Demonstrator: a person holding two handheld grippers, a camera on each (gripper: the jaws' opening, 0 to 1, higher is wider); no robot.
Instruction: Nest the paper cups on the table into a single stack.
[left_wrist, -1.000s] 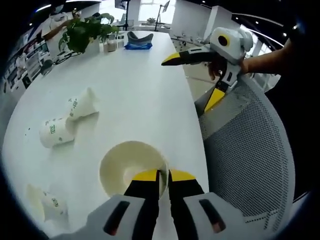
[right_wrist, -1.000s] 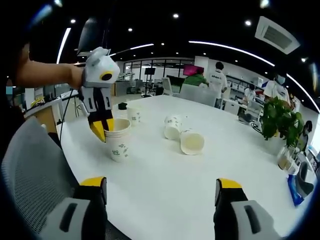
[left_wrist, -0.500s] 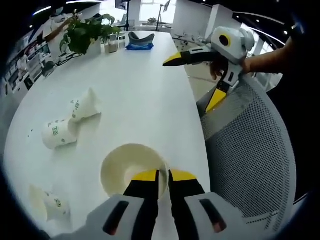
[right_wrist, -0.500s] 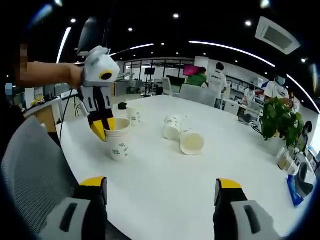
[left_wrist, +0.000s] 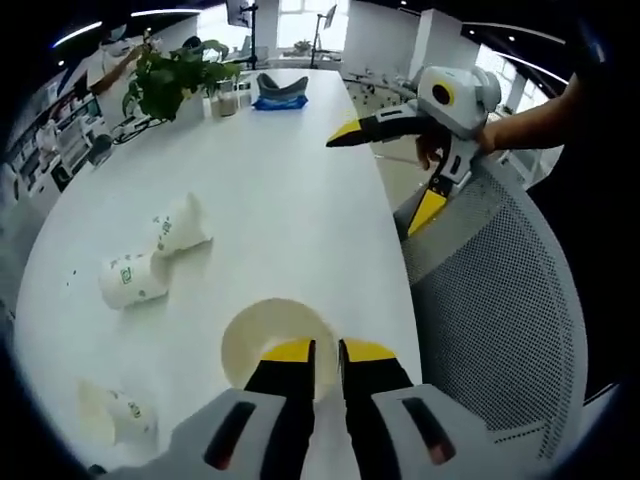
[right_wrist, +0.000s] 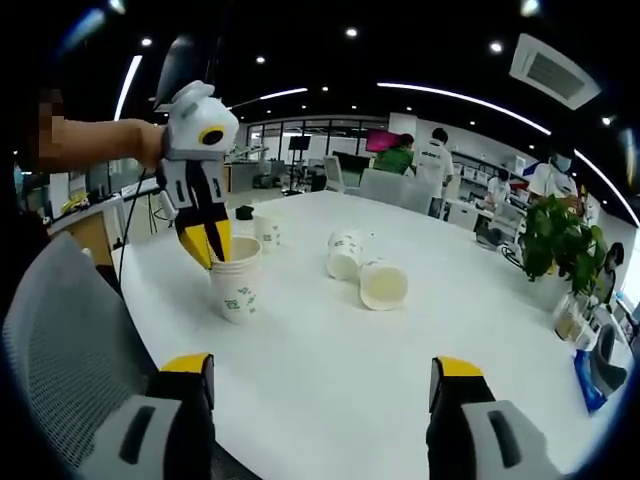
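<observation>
Left gripper view: left tongs (left_wrist: 325, 352) pinched tight on rim of upright paper cup (left_wrist: 270, 335) on white table (left_wrist: 280, 180); near table edge
Lying cups: two on their sides (left_wrist: 132, 282), (left_wrist: 180, 225); another cup (left_wrist: 120, 415) nearby
Right gripper view: right tongs (right_wrist: 325, 385) wide apart, holding nothing, over table; left tongs by grey chair (right_wrist: 60, 340)

Your left gripper (left_wrist: 325, 350) blocks the near rim of the upright paper cup (left_wrist: 275, 335), so you can't really see how much rim it's pinching. The green print on the two tipped cups (right_wrist: 360, 270) mid-surface is too small to read.
</observation>
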